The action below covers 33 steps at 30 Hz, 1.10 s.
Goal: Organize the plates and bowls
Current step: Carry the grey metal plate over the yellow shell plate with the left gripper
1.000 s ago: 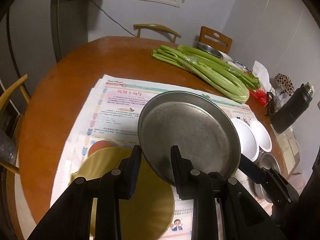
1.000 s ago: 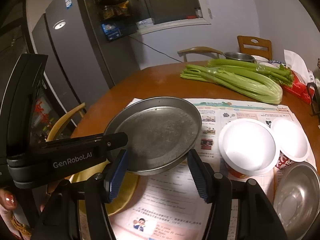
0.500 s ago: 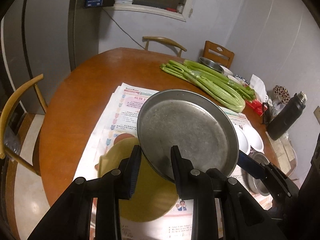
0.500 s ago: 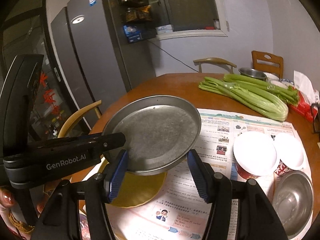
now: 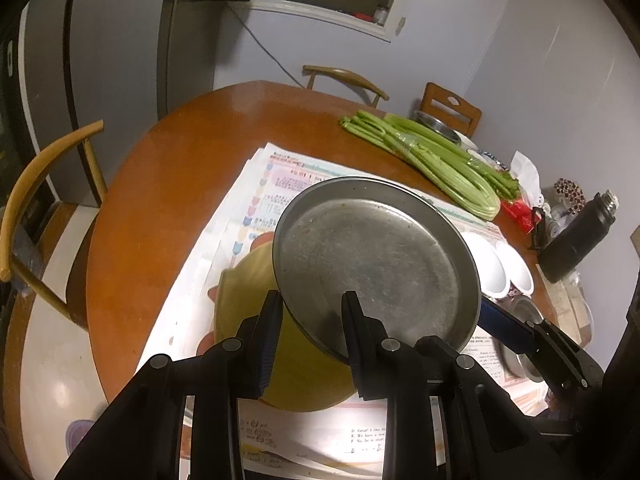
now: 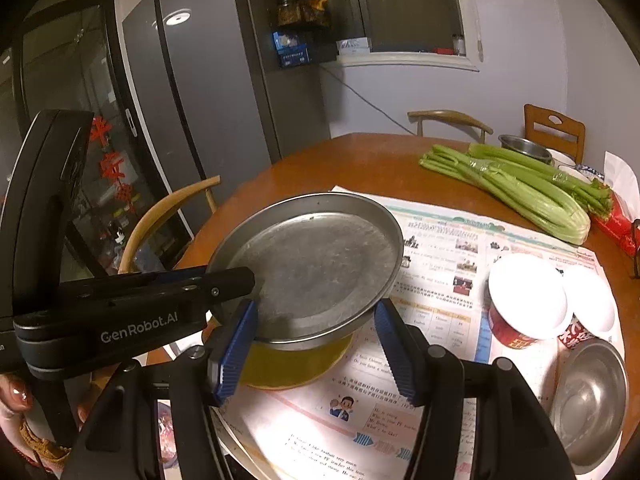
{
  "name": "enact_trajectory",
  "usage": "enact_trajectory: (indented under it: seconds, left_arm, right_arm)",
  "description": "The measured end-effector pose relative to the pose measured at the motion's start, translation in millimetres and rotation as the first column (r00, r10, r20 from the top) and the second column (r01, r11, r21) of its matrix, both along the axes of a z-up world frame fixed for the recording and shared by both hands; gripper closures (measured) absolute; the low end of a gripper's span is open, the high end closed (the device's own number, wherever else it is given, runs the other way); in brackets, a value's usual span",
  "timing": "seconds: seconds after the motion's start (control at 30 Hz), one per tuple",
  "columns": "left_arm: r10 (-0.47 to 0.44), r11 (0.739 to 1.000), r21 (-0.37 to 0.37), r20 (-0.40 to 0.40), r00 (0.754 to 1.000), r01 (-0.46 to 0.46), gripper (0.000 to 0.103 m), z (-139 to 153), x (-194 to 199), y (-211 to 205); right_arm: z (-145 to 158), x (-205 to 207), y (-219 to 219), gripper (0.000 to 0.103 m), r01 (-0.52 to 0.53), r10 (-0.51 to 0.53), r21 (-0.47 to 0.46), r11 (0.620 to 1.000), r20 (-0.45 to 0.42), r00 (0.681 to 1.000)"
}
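A metal plate (image 5: 372, 268) is held tilted in the air above a yellow plate (image 5: 280, 360), which lies on newspapers (image 5: 256, 200) spread over a round wooden table (image 5: 168, 184). The near rim of the metal plate is pinched by the left gripper (image 5: 310, 340), its fingers clenched on it. The right gripper (image 6: 316, 354) is kept just beside the metal plate with its fingers spread, grasping nothing. To the right of the metal plate, two white-lidded cups (image 6: 528, 300) and a steel bowl (image 6: 592, 396) are seen; beyond it, celery (image 6: 516, 188) is laid on the table
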<state>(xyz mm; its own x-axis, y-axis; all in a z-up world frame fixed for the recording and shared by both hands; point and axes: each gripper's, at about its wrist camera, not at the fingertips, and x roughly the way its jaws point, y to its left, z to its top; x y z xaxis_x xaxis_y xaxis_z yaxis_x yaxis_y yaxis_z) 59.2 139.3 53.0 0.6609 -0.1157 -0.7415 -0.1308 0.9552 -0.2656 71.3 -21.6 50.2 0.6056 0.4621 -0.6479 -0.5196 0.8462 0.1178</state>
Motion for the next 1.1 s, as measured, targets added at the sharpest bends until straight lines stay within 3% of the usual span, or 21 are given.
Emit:
enact_trajectory:
  seconds: [1.1]
  left_arm:
    - [0.071,0.997,0.019,-0.099,0.993,-0.069,0.072,-53.3,-2.1,4.9]
  right_arm:
    - [-48.8,11.6,9.2,0.042,-0.071,0.067,-0.034,0.997,-0.116,0.991]
